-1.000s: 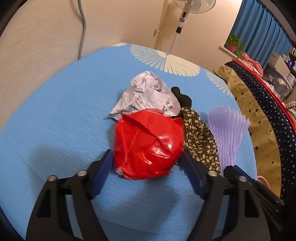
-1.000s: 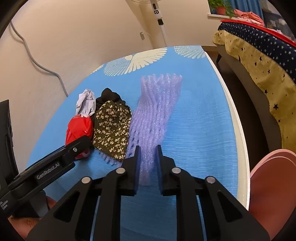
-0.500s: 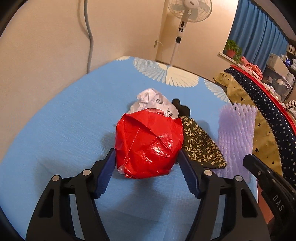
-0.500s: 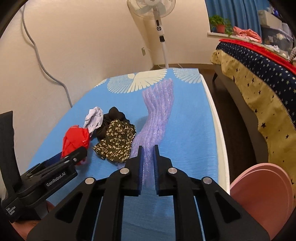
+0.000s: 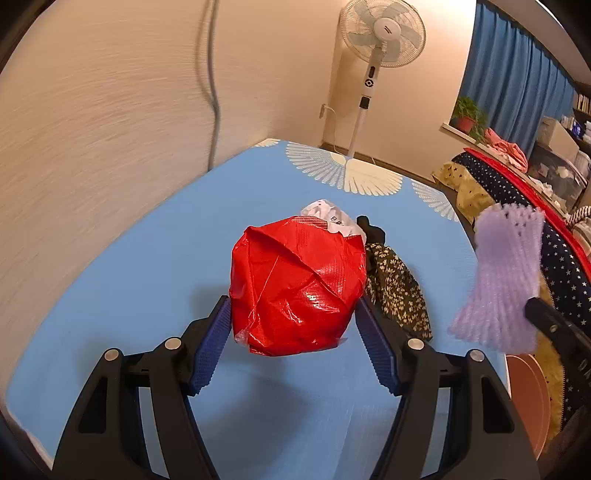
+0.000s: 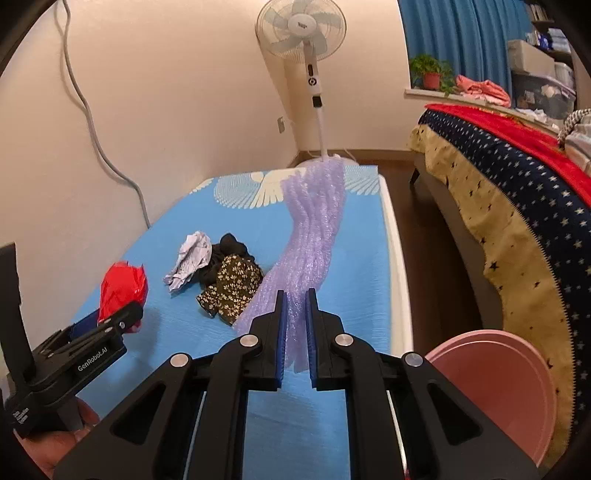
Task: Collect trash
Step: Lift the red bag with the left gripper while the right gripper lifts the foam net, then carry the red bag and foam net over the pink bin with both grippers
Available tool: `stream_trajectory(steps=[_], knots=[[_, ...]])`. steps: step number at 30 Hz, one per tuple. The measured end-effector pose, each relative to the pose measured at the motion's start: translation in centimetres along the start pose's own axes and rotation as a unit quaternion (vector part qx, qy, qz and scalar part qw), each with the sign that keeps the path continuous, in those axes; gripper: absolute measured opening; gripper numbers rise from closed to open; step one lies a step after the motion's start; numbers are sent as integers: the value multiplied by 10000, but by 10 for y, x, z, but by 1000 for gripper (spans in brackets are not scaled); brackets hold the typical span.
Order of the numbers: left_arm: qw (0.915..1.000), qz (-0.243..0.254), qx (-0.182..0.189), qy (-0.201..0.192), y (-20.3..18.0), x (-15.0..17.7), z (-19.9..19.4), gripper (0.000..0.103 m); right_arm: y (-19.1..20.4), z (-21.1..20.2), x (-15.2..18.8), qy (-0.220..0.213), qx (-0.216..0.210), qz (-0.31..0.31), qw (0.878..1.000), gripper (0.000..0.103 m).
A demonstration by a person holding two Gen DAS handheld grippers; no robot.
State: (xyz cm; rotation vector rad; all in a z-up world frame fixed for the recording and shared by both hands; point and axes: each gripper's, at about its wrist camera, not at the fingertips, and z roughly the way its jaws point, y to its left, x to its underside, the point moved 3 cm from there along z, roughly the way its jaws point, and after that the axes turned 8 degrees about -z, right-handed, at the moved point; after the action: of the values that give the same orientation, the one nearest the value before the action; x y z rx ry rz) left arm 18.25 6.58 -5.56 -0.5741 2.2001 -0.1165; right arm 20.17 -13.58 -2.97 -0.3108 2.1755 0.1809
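Observation:
My left gripper [image 5: 293, 321] is shut on a crumpled red plastic wrapper [image 5: 295, 284] and holds it above the blue table [image 5: 129, 295]. The wrapper also shows in the right wrist view [image 6: 123, 288]. My right gripper [image 6: 295, 321] is shut on a purple foam net sleeve [image 6: 314, 229] and holds it lifted off the table; it hangs in the left wrist view [image 5: 502, 280]. A crumpled white paper [image 6: 190, 258] and a black and floral cloth [image 6: 231, 282] lie on the table between the two grippers.
A pink bin [image 6: 495, 387] stands on the floor off the table's right edge. A bed with a star-patterned cover [image 6: 517, 192] is to the right. A standing fan [image 6: 306, 33] and a wall with a cable [image 6: 92, 122] are behind the table.
Both grippers have risen from the table. The red wrapper and the purple foam sleeve have come up with them. The paper and cloth stayed in place.

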Motion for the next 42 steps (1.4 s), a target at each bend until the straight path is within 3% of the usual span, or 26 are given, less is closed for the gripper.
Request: stream_trajectory(steps=[24, 35, 42], knots=[[9952, 719, 422, -512, -23, 19, -84, 66, -27, -115, 5, -561, 435, -97, 9974, 10], [9916, 967, 652, -555, -43, 29, -96, 66, -46, -143, 12, -631, 676, -50, 9957, 10], [9868, 1165, 1009, -501, -67, 42, -98, 67, -71, -156, 17, -579, 970, 108, 9935, 10]])
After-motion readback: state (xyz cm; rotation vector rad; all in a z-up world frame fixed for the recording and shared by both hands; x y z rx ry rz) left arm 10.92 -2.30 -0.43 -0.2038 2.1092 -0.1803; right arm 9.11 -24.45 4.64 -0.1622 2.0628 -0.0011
